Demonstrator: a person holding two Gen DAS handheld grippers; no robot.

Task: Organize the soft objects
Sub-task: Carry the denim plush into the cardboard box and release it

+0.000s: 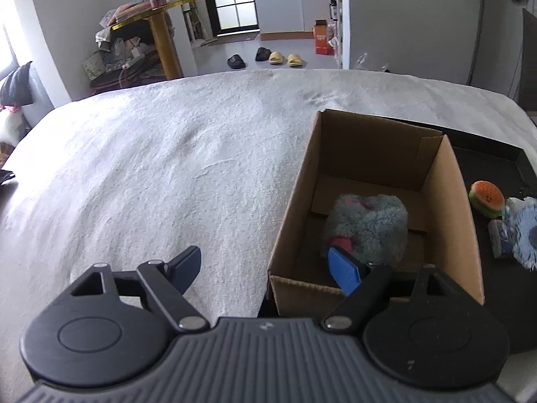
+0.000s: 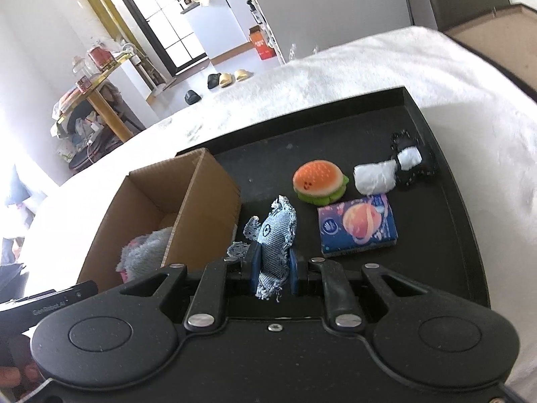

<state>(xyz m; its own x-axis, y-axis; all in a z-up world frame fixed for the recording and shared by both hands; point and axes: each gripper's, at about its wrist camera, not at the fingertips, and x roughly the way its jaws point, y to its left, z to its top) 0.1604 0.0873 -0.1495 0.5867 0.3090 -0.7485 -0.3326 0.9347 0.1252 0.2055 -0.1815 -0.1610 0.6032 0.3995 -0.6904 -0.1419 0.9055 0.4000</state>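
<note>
Cardboard box, open-topped, standing on the left part of a black tray over a white bed cover; contains one grey fluffy plush. Right gripper: jaws closed on a denim fish toy, held just right of the box. Left gripper: jaws wide open, straddling the box's near left corner, one finger inside. On tray: burger plush, tissue pack, black-and-white plush.
</note>
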